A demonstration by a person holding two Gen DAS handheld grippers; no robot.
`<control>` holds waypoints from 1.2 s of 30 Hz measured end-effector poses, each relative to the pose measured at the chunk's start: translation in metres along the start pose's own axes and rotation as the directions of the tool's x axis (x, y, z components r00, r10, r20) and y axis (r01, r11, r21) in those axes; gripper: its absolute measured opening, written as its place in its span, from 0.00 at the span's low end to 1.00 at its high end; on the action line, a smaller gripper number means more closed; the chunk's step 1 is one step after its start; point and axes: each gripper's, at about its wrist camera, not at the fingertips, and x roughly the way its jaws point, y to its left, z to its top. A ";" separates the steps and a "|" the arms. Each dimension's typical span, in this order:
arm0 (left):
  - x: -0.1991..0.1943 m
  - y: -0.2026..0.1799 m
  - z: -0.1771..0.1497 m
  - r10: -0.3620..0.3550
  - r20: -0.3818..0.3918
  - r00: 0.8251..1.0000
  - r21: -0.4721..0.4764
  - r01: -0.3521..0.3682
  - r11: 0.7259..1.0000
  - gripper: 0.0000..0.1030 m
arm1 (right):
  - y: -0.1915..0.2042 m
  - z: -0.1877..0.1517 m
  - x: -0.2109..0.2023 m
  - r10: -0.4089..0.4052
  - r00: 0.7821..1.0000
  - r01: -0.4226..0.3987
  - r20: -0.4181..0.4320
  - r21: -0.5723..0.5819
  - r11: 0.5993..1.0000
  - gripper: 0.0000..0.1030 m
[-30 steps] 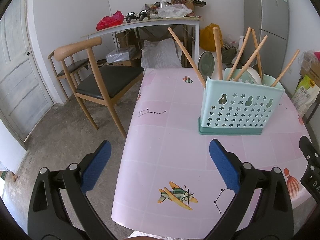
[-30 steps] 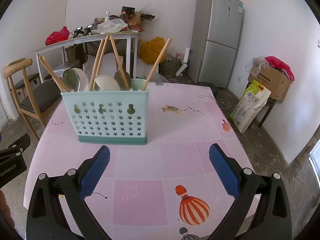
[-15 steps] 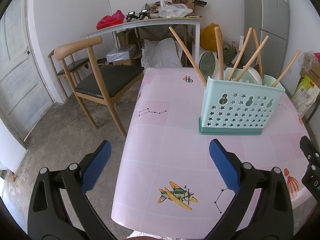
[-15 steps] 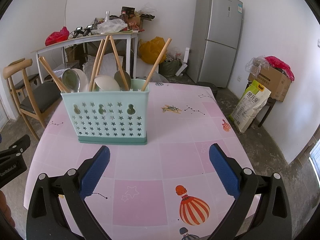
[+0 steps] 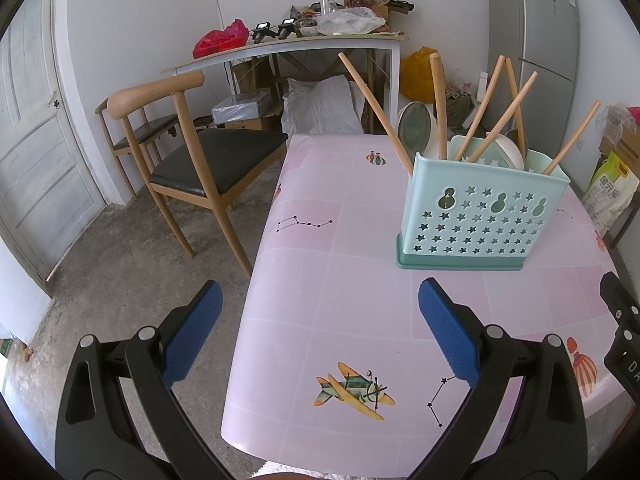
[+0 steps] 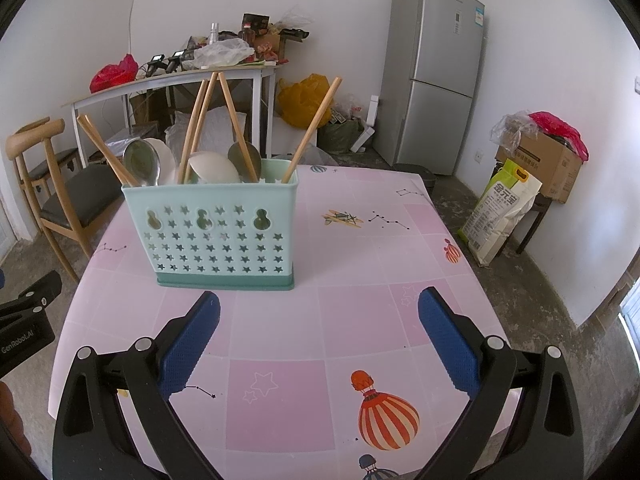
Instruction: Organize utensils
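White walls enclosed the room, with a silver refrigerator (image 6: 434, 76) in the far corner and a cluttered side table (image 6: 176, 80) beside it. Nearer, a wooden chair (image 5: 188, 152) with a dark seat stood at the left edge of the pink table (image 6: 360, 280), whose cloth was printed with balloons, aeroplanes and constellations.

On that table stood the mint-green utensil holder (image 6: 216, 232), upright, its front wall pierced with star-shaped holes. Inside it, several wooden-handled utensils (image 6: 312, 128) leaned at different angles, handles up, along with spoons (image 6: 140, 160) whose bowls rose above the rim.

You held your right gripper (image 6: 318, 340) low over the near part of the table, its blue-padded fingers spread wide with nothing between them; the holder sat ahead of it and slightly to the left, apart from the pads.

You held your left gripper (image 5: 318, 340) at the table's near left edge, likewise spread wide and empty, one finger over the floor. The holder stood ahead and to its right, well apart.
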 end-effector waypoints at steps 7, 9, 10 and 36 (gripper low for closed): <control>0.001 0.002 0.001 -0.002 0.000 1.000 -0.001 0.002 1.000 0.92 | 0.001 0.000 0.000 -0.002 1.000 0.002 0.001 0.000 1.000 0.94; 0.001 0.002 0.001 -0.003 -0.001 1.000 0.000 0.003 1.000 0.92 | 0.000 0.000 0.000 -0.001 1.000 0.001 0.000 0.000 1.000 0.94; 0.001 0.001 0.001 -0.003 -0.001 1.000 -0.001 0.003 1.000 0.92 | 0.000 0.000 0.000 -0.001 1.000 0.001 0.000 0.001 1.000 0.94; 0.002 0.003 0.001 -0.006 -0.008 1.000 -0.005 0.006 1.000 0.92 | 0.000 0.001 -0.001 -0.001 1.000 0.001 0.000 0.002 1.000 0.94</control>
